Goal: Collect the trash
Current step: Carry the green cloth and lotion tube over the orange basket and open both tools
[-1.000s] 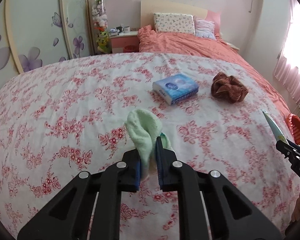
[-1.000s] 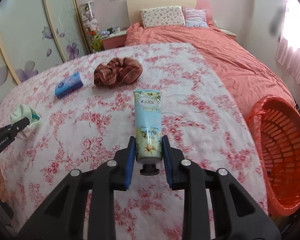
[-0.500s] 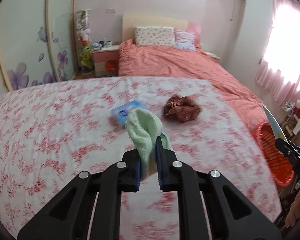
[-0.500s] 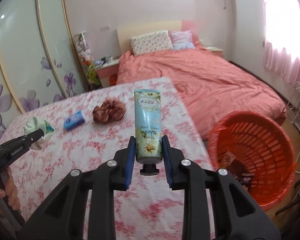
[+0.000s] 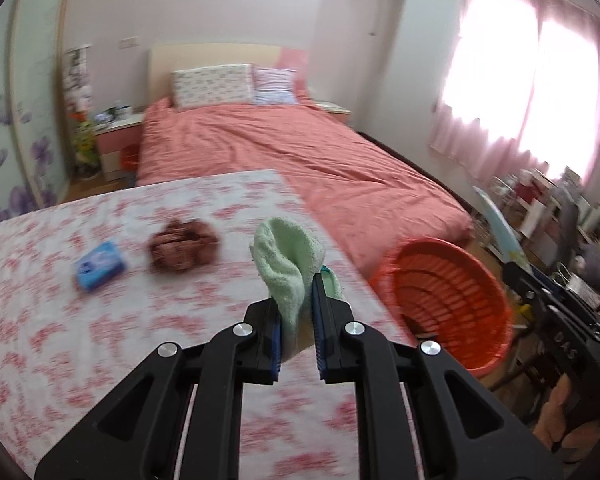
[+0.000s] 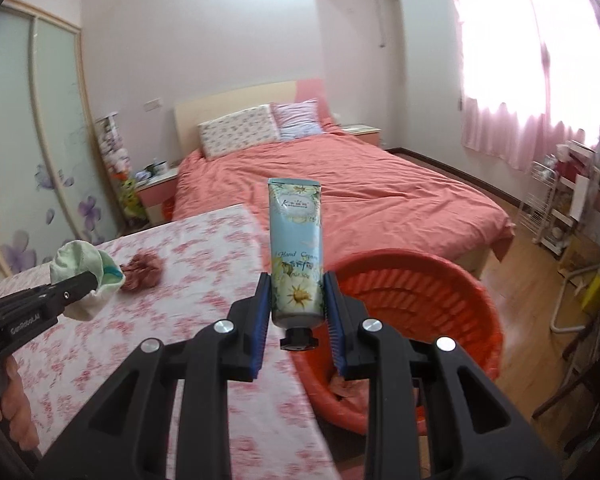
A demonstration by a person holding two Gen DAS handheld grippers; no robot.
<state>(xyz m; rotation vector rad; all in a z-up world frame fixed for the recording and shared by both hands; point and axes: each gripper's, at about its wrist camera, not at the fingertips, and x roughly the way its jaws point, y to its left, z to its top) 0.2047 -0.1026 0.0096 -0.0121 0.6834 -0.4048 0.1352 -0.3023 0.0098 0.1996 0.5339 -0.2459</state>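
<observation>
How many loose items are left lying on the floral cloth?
2: a blue packet at the left and a brown scrunchie just right of it, both lying apart. The held tube blocks part of the cloth in the right view, so more may be hidden.

Our left gripper (image 5: 296, 320) clamps a pale green sock (image 5: 288, 268) above the floral-covered table (image 5: 100, 320), where a blue packet (image 5: 99, 266) and a brown scrunchie (image 5: 182, 245) lie near each other. To our right, an orange basket (image 5: 452, 296) sits beside the table, below the pink bed (image 5: 280, 152).

Black left gripper (image 5: 296, 334) frame, silver screws, blue-padded jaws.
</observation>
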